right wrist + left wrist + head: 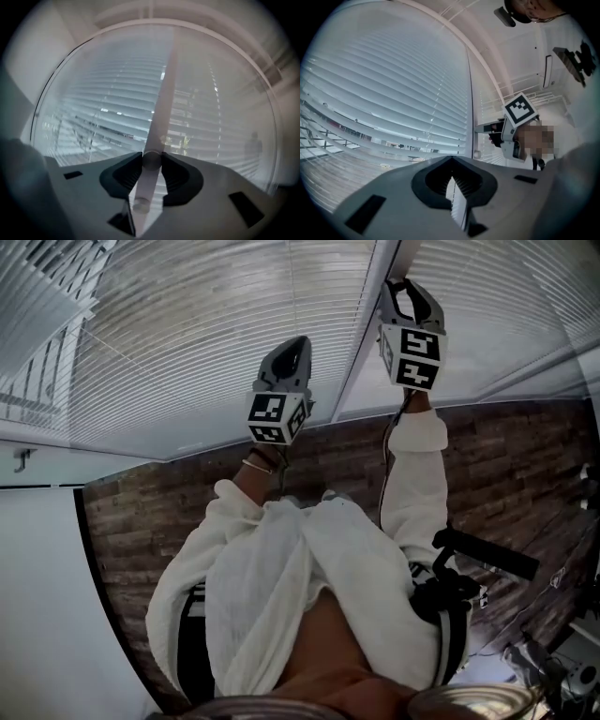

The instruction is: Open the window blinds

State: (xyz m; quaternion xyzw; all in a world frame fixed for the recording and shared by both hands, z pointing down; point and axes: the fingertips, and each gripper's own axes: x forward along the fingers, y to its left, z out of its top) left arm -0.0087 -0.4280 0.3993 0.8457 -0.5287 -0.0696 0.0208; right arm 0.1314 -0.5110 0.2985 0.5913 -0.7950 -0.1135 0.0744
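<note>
The white horizontal-slat window blinds [216, 334] fill the upper part of the head view, in two panels parted by a pale upright window post [370, 324] that runs from the top edge down toward the middle. In that view the right gripper [398, 282] is at the upper right, its tip against the post at the top of the frame. The black-and-white marker cube [412, 357] on it sits just below, above a white sleeve [417, 442]. In the right gripper view the right gripper [151, 159] has its jaws clamped on a thin translucent blind wand [161, 93]. The wand runs from the top centre of the frame down between the two dark pads, and its rounded end shows just below them. Behind it the blinds [103, 103] have their slats partly tilted, with bright lights and dim outdoor shapes showing through. The left gripper [295, 343] is left of centre in the head view, in front of the left panel and apart from the right gripper. In the left gripper view the left gripper [451, 159] has its jaw tips together, with nothing between them. It faces the blinds [393, 93] at the frame's left. The right gripper [487, 127] shows at the right of this view, beside the post. In the lower half of the head view are the person's white garment [281, 587] and a brown wood-plank floor [141, 512].
</note>
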